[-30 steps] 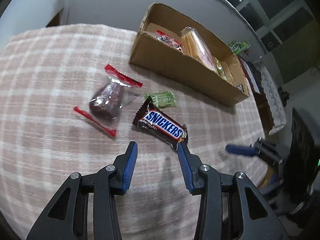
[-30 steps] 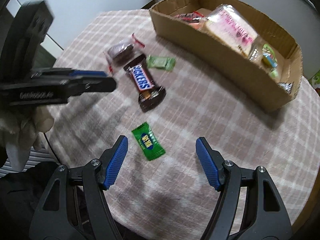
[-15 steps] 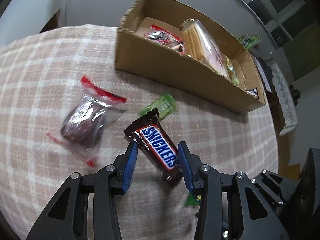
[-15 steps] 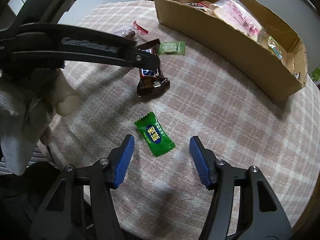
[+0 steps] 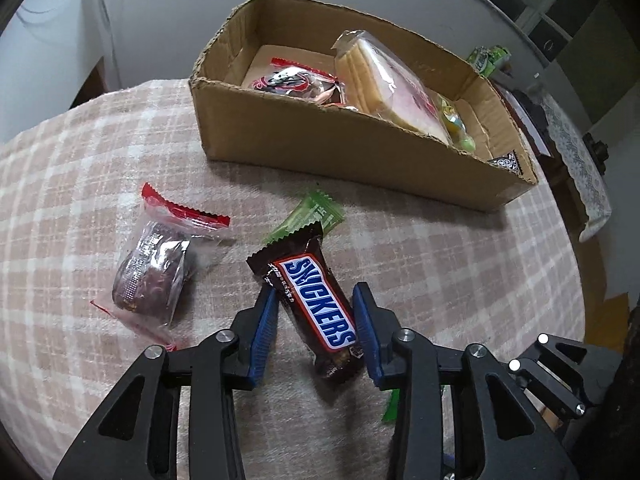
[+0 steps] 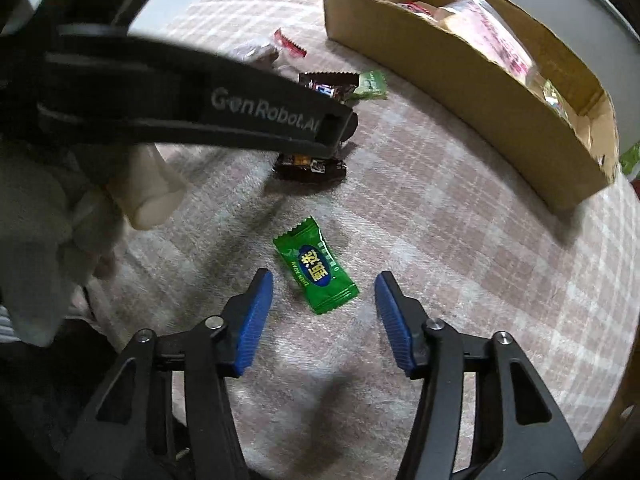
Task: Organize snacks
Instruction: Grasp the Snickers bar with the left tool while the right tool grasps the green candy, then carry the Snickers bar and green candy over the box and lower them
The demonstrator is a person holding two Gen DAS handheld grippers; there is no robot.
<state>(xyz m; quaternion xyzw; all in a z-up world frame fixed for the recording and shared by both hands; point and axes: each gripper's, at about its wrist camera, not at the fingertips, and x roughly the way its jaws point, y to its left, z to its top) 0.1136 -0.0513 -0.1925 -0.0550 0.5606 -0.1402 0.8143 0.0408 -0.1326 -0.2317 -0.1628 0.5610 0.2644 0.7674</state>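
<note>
A brown Snickers bar [image 5: 316, 308] lies on the checked tablecloth between the blue pads of my left gripper [image 5: 314, 330], which is open around it. The left pad looks close to the wrapper; I cannot tell if it touches. The bar also shows in the right wrist view [image 6: 316, 128], partly behind the left gripper's arm. A green wrapped candy [image 6: 316, 270] lies just ahead of my right gripper [image 6: 324, 312], which is open and empty. The cardboard box [image 5: 360, 156] holds several snacks.
A clear packet with red ends and a dark snack [image 5: 154, 276] lies left of the bar. A pale green candy [image 5: 310, 216] lies between the bar and the box. The table edge [image 6: 624, 360] curves close on the right.
My left gripper has moved forward until the Snickers bar sits between its pads. My right gripper has come closer to the green candy and its jaws have narrowed a little.
</note>
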